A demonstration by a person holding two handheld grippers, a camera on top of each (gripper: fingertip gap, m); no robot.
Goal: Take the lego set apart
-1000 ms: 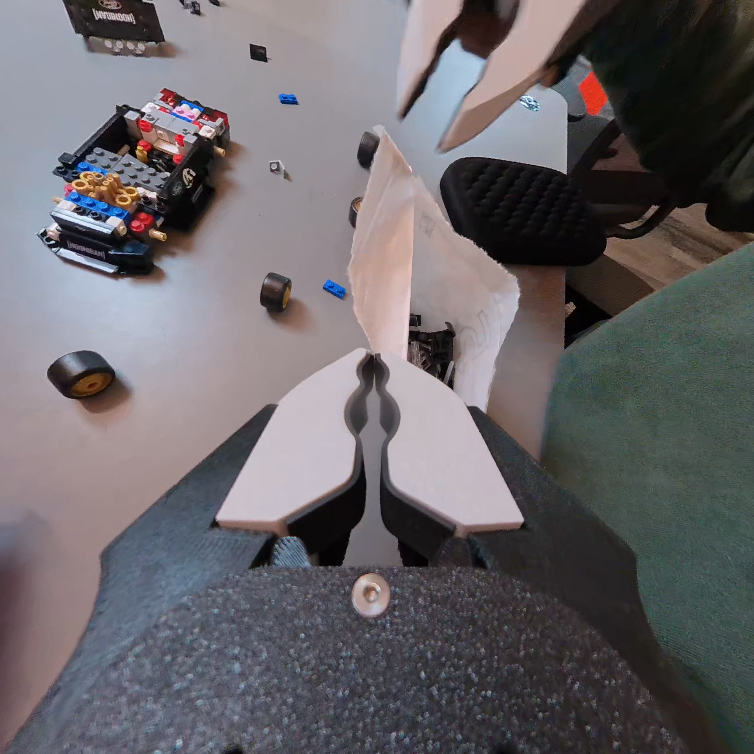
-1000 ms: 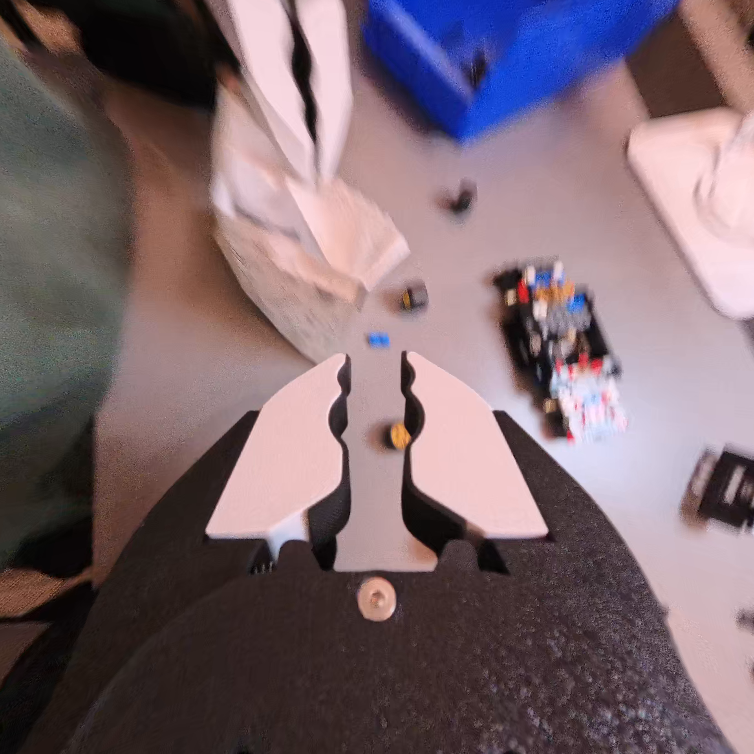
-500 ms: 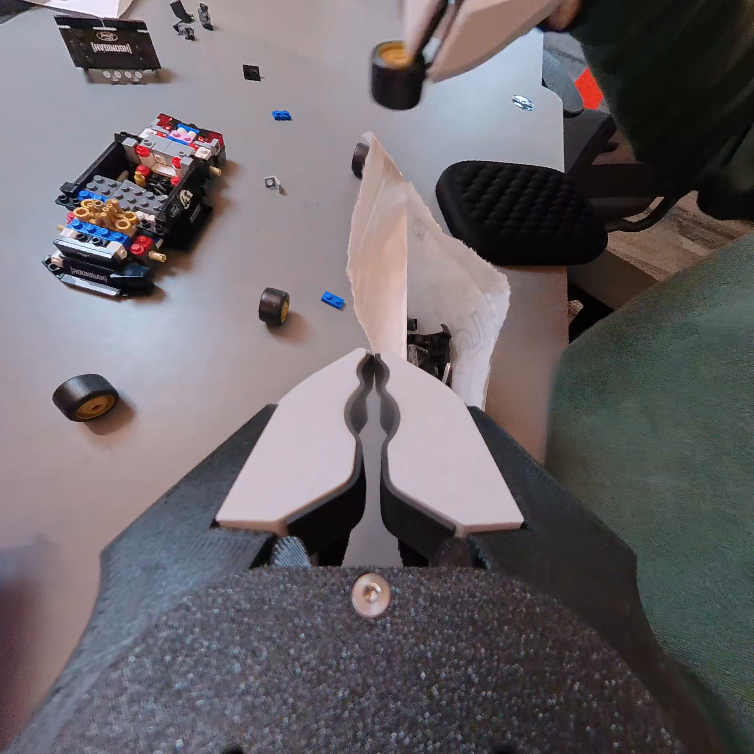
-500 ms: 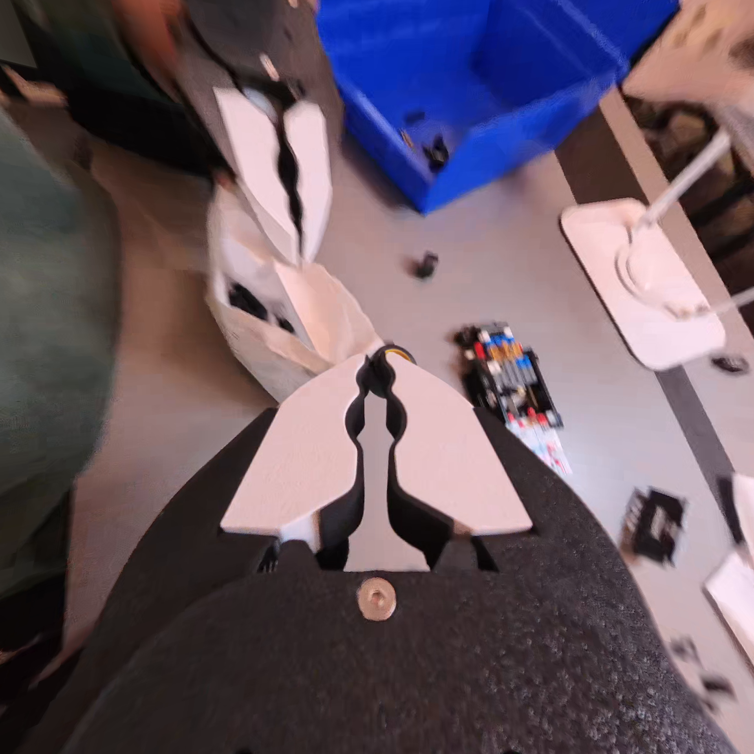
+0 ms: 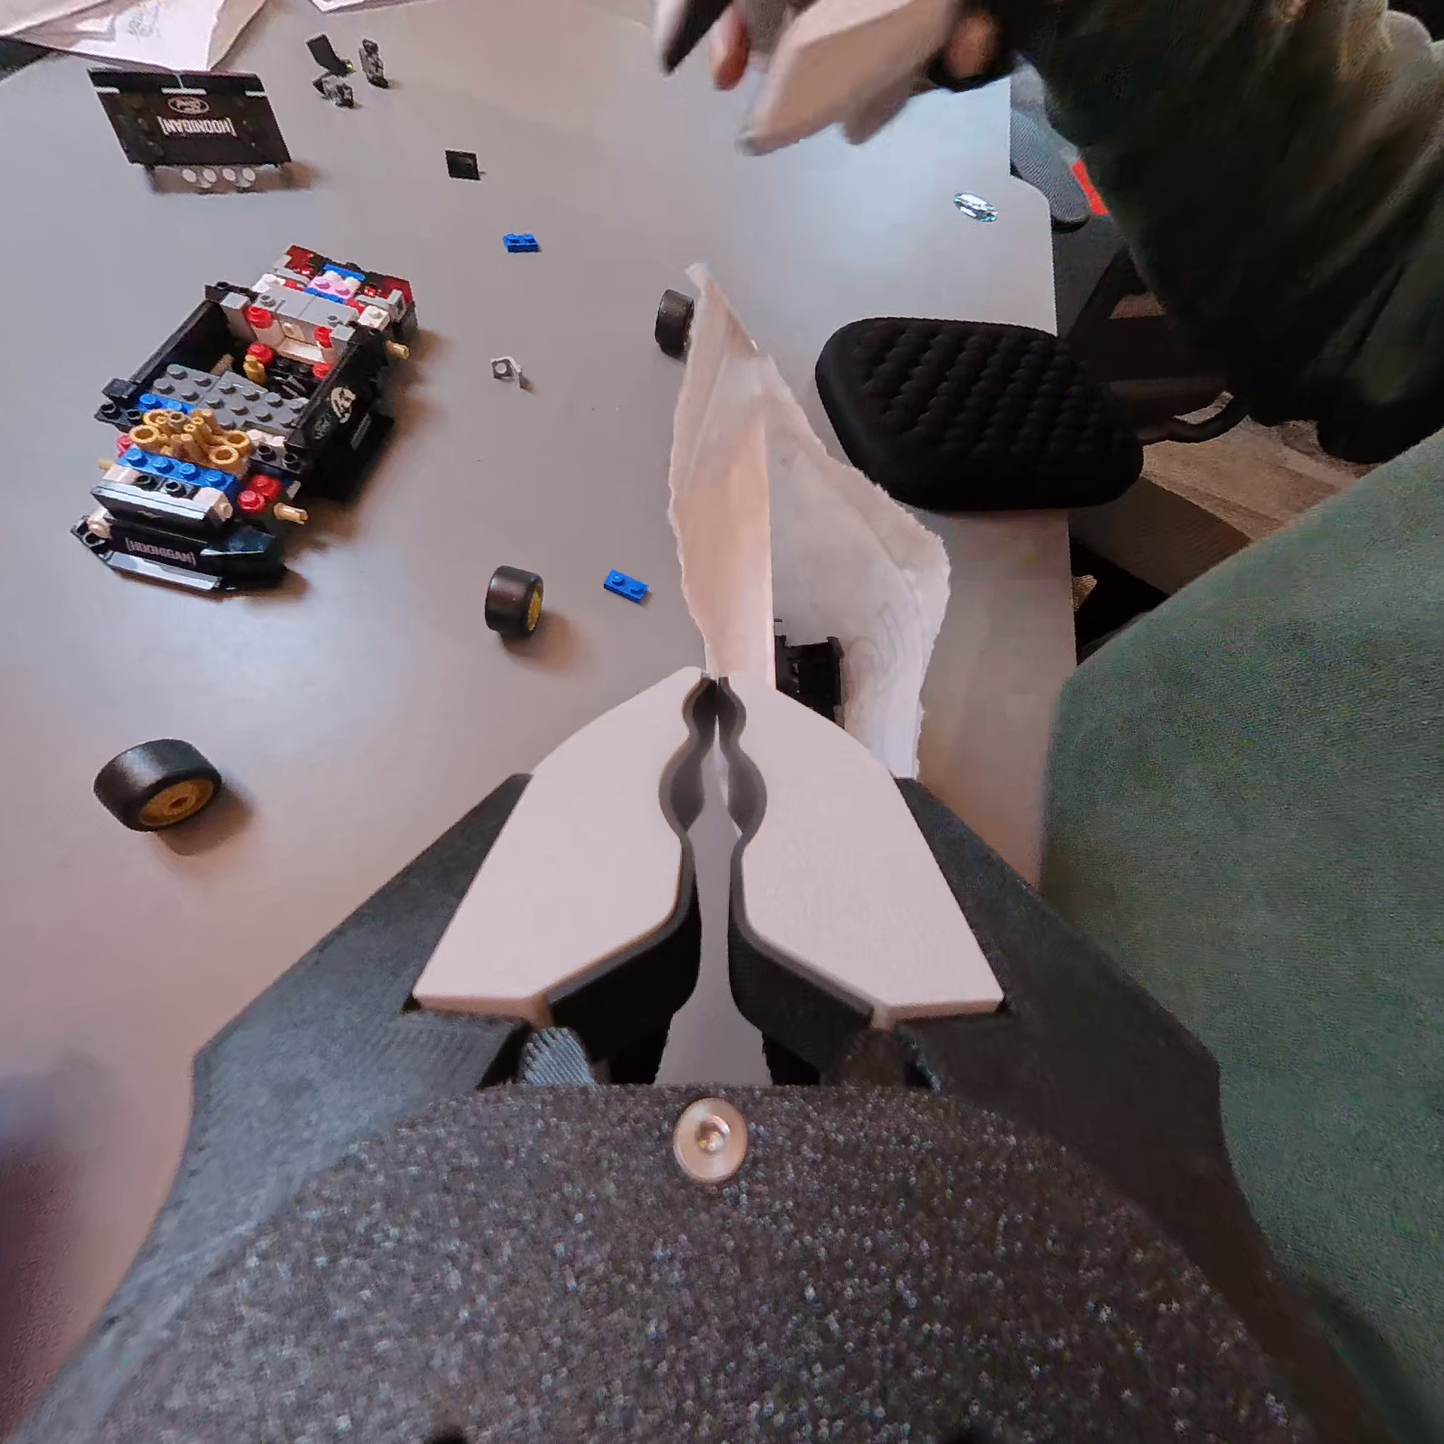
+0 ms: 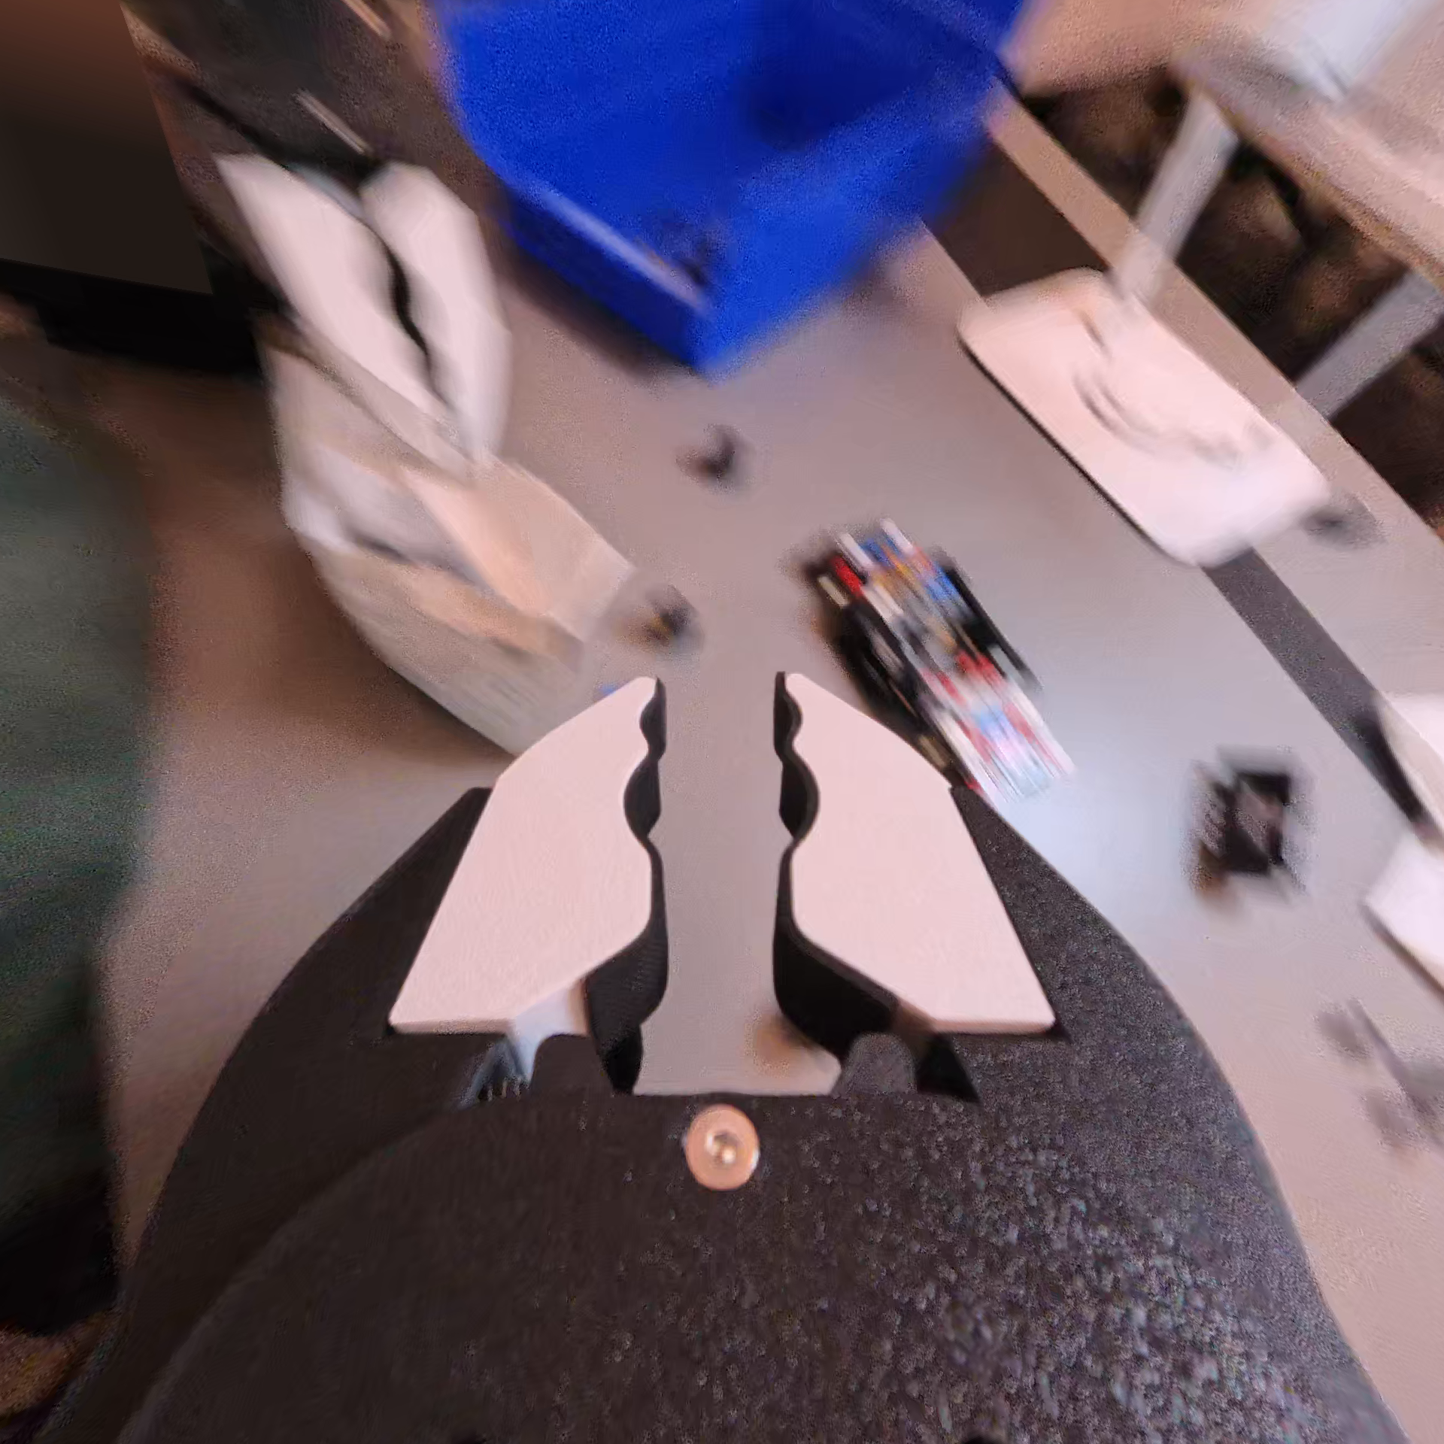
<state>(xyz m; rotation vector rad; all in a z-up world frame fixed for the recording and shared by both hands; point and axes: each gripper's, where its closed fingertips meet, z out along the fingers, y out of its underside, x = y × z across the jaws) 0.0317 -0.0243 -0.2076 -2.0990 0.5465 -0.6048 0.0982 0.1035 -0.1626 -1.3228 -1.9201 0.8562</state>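
Two hand-held grippers divide the work: the left hand-held gripper (image 5: pixel 715 688) is clamped on the white paper bag's (image 5: pixel 727 484) rim, apparently holding it open for parts. Beyond the bag, the right hand-held gripper (image 6: pixel 719 688) hangs with fingers apart and empty, and the lego car (image 5: pixel 242 422) rests on the surface (image 5: pixel 352 742), left of the bag.

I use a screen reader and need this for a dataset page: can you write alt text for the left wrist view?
The left gripper, shut, pinches the edge of a white paper bag standing open on a grey table. To its left lie a half-dismantled lego car, three loose black wheels and small blue plates; the right gripper hangs blurred above.
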